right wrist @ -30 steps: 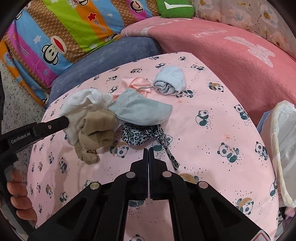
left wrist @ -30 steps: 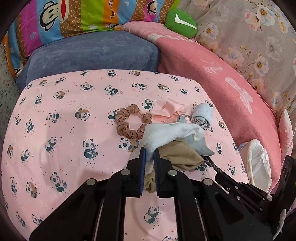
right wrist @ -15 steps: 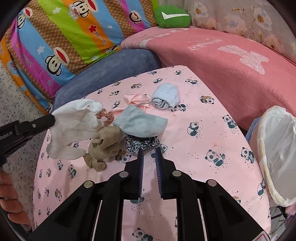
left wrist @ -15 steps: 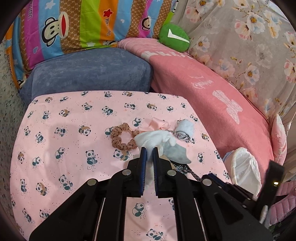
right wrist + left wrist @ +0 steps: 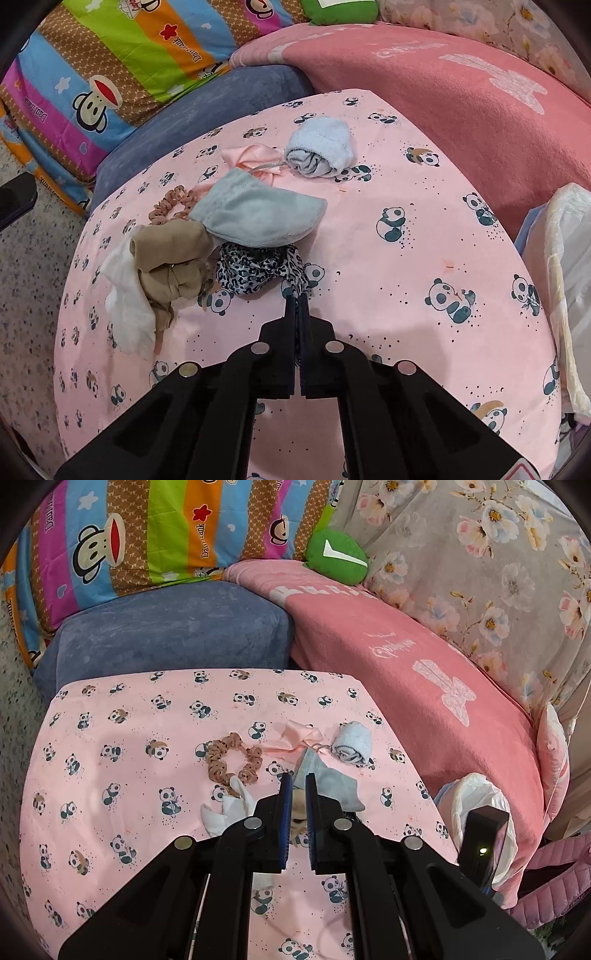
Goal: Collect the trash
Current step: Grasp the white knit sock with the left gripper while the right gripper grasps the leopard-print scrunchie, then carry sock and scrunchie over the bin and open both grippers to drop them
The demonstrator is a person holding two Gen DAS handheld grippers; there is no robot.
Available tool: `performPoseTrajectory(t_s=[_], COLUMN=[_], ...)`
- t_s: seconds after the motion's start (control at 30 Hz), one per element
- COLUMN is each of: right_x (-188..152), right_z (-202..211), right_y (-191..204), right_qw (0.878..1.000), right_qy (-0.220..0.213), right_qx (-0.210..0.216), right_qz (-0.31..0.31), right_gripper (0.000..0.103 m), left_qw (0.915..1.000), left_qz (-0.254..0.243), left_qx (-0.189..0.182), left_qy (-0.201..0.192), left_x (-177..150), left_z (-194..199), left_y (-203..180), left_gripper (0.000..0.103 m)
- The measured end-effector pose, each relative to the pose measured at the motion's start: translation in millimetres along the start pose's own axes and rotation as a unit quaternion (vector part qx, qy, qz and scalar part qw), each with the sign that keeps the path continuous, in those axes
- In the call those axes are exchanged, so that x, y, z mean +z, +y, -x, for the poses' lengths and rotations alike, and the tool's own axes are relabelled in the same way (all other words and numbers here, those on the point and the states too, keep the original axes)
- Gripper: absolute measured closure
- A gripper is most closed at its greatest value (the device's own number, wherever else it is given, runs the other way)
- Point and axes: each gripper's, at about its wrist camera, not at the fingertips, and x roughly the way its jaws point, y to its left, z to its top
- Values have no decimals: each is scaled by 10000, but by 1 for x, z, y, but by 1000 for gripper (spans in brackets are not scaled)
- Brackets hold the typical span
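On the pink panda cloth (image 5: pixel 388 295) lie a white cloth (image 5: pixel 127 312), a tan stocking bundle (image 5: pixel 173 258), a grey pouch (image 5: pixel 258 216), a leopard-print strip (image 5: pixel 258 271), a brown scrunchie (image 5: pixel 232 760), a pink ribbon (image 5: pixel 251 157) and a rolled light-blue sock (image 5: pixel 319 149). My right gripper (image 5: pixel 296 301) is shut on the tail of the leopard-print strip. My left gripper (image 5: pixel 298 786) hangs above the pile, slightly open and empty; the white cloth (image 5: pixel 227 808) lies just left of it.
A white-lined trash bin (image 5: pixel 565 280) stands off the table's right edge, also in the left wrist view (image 5: pixel 480 812). A blue cushion (image 5: pixel 166 635), a pink blanket (image 5: pixel 424 686) and a striped monkey pillow (image 5: pixel 147 535) lie behind the table.
The left gripper has let go of the white cloth, which now lies on the table, and has lifted back. The right gripper has moved down and closed on the leopard-print strip.
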Motion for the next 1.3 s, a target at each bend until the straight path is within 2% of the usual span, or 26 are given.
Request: performPoseTrajectory(t_s=[0.23,0.27,0.33,0.37,0.4,0.43,0.7,0.73,0.77,0.83,0.87,0.9,1.0,1.3], right_x=[-7,-6,-6,-5,-4,-4,-1,-1,-1,-2,-2,-2,-2,-4], right_z=[27,29,41,48,56,62,84,86,86,91,91,93,98,120], right_y=[-6,-5,-5,-4,-4,-3,1,1,2,-1,-1,-1,0,-2], right_qw=[9991,9990,9982,9978,9972,9967,9951,9951,9951,9950,9950,9948,9944,9914], right_qy=[-348,-374,-521,-592,-680,-749,-904,-905,-904,-915,-914,-926,-960,-1200], right_qx=[201,214,249,258,275,284,366,370,371,378,379,387,409,488], right_qz=[-139,-146,-162,-159,-150,-139,-161,-160,-154,-158,-160,-166,-175,-191], right_gripper=[100,100,100,100,100,100,100,100,100,100,100,100,100,100], left_qw=[9992,9990,9983,9978,9973,9969,9924,9920,9915,9905,9903,9903,9913,9964], left_qz=[222,238,303,363,413,460,544,560,585,643,672,684,666,412], left_qx=[158,180,231,291,342,376,449,434,390,354,322,303,294,105], left_qy=[282,321,442,480,496,514,1007,1045,1097,1162,1169,1173,1095,732], left_x=[-20,-23,-31,-36,-40,-45,-69,-71,-73,-75,-75,-75,-75,-59], left_z=[-7,-8,-12,-15,-17,-20,-59,-61,-63,-65,-64,-63,-55,-18], left_y=[14,16,22,26,29,32,40,41,42,44,45,46,43,9], left_gripper=[95,91,71,54,45,44,46,50,61,71,80,86,89,90])
